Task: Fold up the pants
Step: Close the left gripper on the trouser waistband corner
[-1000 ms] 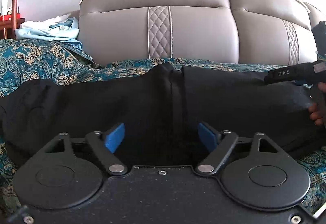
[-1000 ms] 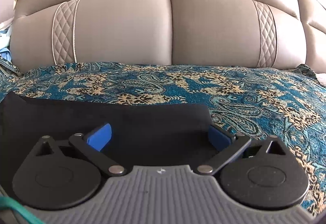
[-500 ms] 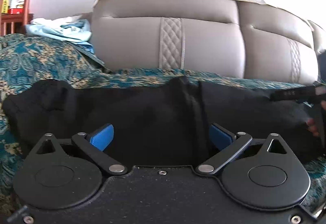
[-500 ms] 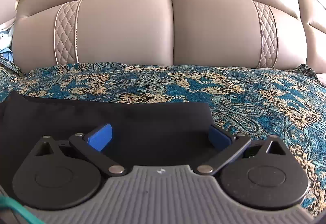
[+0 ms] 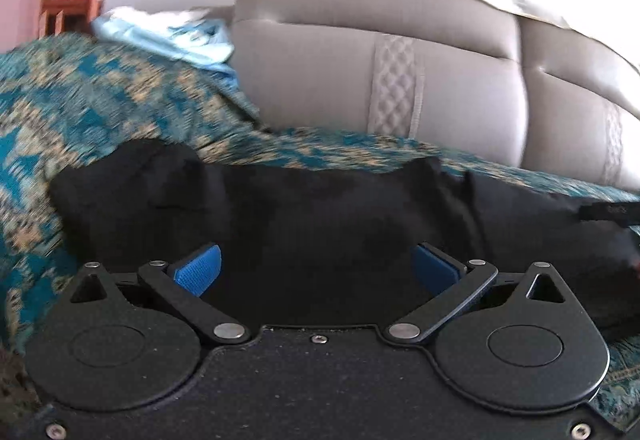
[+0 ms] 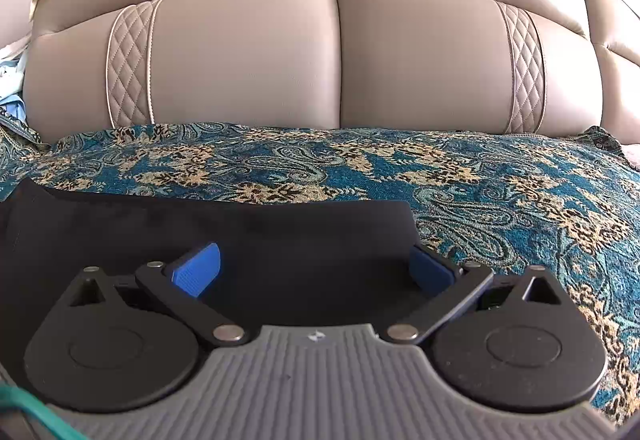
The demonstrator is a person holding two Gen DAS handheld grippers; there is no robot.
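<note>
Black pants (image 5: 320, 216) lie stretched left to right across a bed, with a bunched end at the left. My left gripper (image 5: 318, 270) is open and empty, its blue pads over the pants' near edge around the middle. My right gripper (image 6: 316, 268) is open and empty above the pants' right end (image 6: 280, 232), whose straight edge ends just past its right pad. The right gripper's body shows at the far right of the left wrist view (image 5: 612, 212).
A teal and tan paisley bedspread (image 6: 500, 192) covers the bed. A padded beige headboard (image 6: 336, 56) stands behind. Light blue cloth (image 5: 172, 36) is piled at the back left, beside a red wooden shelf (image 5: 64, 0).
My left gripper has swung left along the pants, and its view is now blurred. The pants' bunched left end has come further into view. My right gripper has barely moved.
</note>
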